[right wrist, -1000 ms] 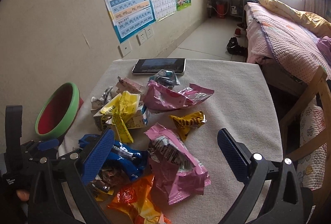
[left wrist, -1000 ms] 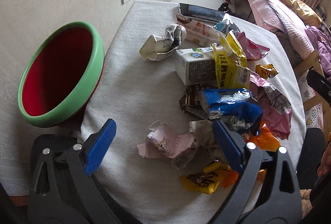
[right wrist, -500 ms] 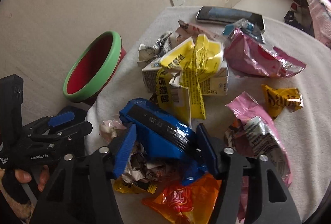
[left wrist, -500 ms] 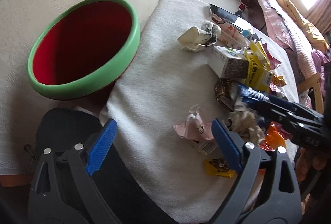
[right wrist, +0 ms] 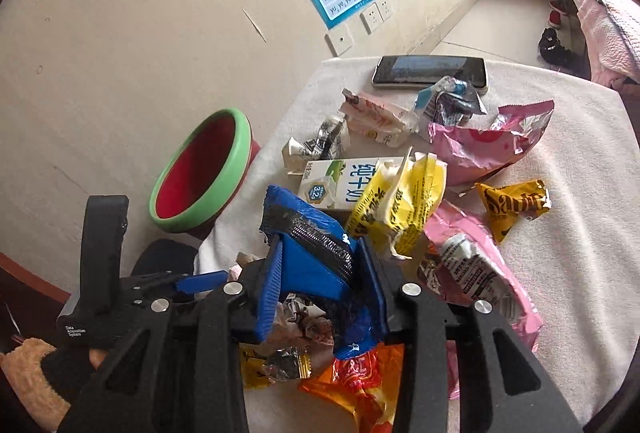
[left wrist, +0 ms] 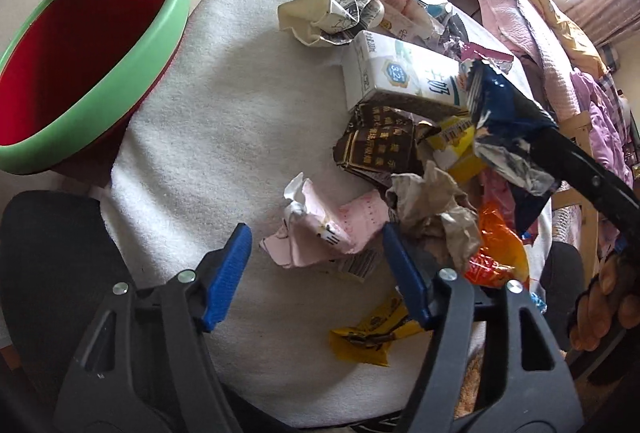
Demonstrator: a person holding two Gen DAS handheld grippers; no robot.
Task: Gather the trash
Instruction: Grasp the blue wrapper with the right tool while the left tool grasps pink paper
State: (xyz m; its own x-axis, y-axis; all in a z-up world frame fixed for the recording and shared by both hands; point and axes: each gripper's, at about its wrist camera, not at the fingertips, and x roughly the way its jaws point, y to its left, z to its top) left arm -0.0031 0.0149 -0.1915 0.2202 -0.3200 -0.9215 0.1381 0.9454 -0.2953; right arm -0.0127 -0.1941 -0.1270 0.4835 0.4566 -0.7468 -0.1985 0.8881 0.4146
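My right gripper is shut on a blue snack wrapper and holds it lifted above the pile; it shows in the left wrist view too. My left gripper is open, with a crumpled pink wrapper between its fingers on the white cloth. A red bin with a green rim stands left of the table, also in the right wrist view.
Trash lies on the cloth-covered table: milk carton, yellow wrappers, pink bags, orange wrapper, crumpled cup. A phone lies at the far edge. A bed stands to the right.
My right gripper closed on the blue wrapper and lifted it off the pile. My left gripper came down around the pink wrapper and narrowed a little.
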